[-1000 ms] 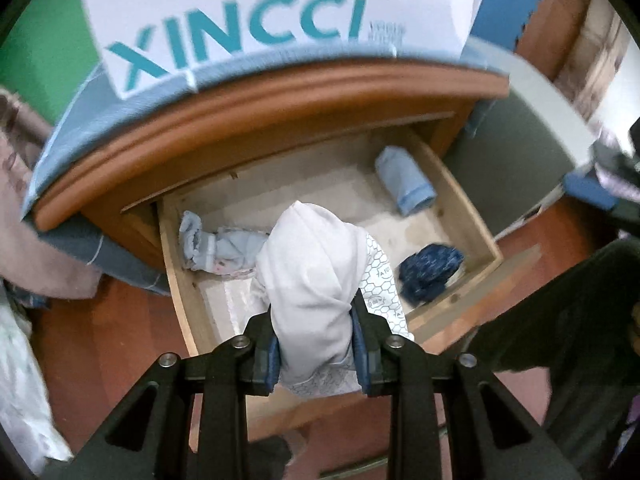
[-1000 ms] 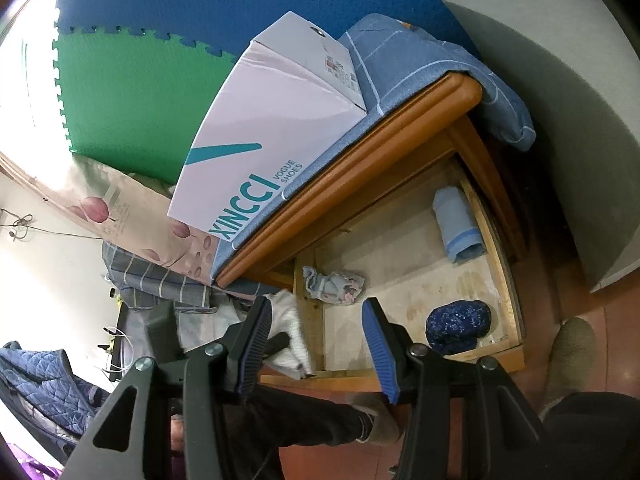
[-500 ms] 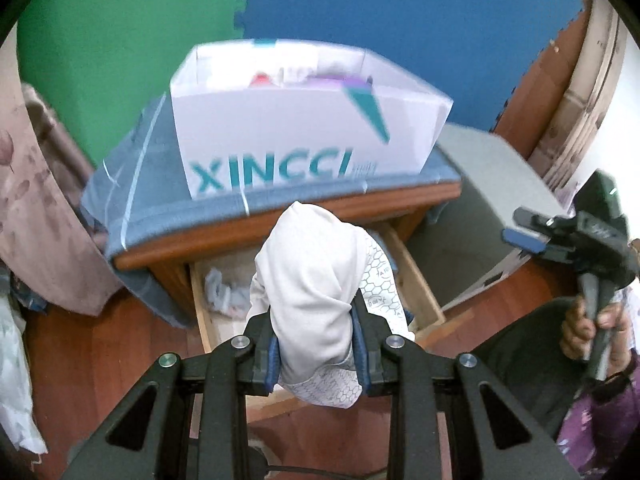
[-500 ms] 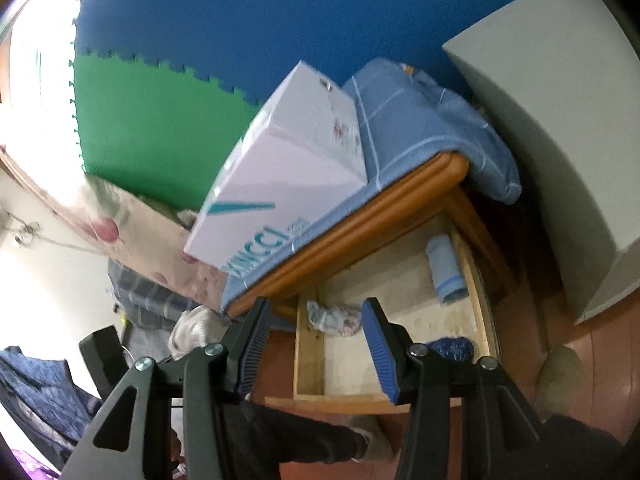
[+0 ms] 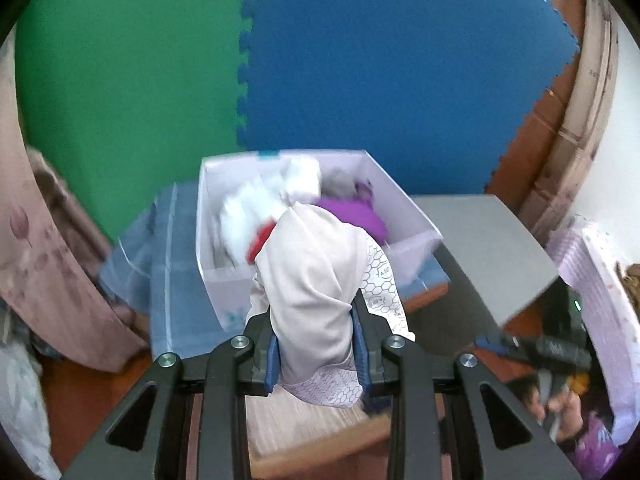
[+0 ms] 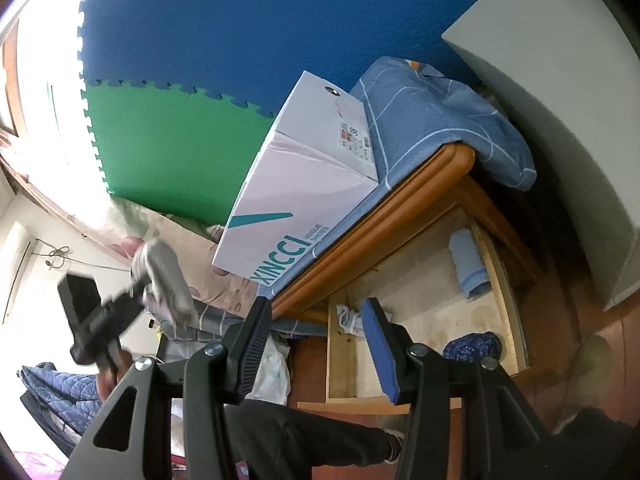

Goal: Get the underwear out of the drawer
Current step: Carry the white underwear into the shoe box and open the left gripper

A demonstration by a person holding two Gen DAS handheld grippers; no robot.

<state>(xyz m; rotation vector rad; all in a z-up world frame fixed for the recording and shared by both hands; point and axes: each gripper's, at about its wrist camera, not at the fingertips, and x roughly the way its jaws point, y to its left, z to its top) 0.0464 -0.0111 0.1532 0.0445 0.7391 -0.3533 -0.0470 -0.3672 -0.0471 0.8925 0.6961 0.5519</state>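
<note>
Status, ref. landmark = the open drawer [image 6: 420, 312].

1. L gripper [image 5: 316, 354]: I have its jaws clamped on a pale beige underwear piece [image 5: 312, 276] w/ a honeycomb-print edge. Fabric bunches up between the blue pads and hangs out below them. The piece is lifted well above the drawer, held in front of the white XINCCI box [image 5: 400, 208] that sits on the cabinet top over the drawer. Box already holds white, red and purple textiles.

2. R gripper [image 6: 316, 344]: jaws apart, nothing between them. It hovers above the drawer's front-left corner, not touching anything.

3. Still in the drawer, per R wrist view:
 - light blue roll [image 6: 466, 264], at the back-right side;
 - dark blue speckled bundle [image 6: 472, 346], at the front-right corner;
 - pale crumpled item [image 6: 348, 318], at the back-left corner, partly hidden behind the R finger.

4. Progress, my est.: extraction of this one piece is done — it is clear of the drawer. Release is not yet done; I judge the box above the drawer is the likely drop point, but can't confirm. Approx. three items remain, so the task is partway. Whether all three count as underwear I can't tell at this res.

5. Left-view edges are motion-blurred; treat box contents as approx.
</note>
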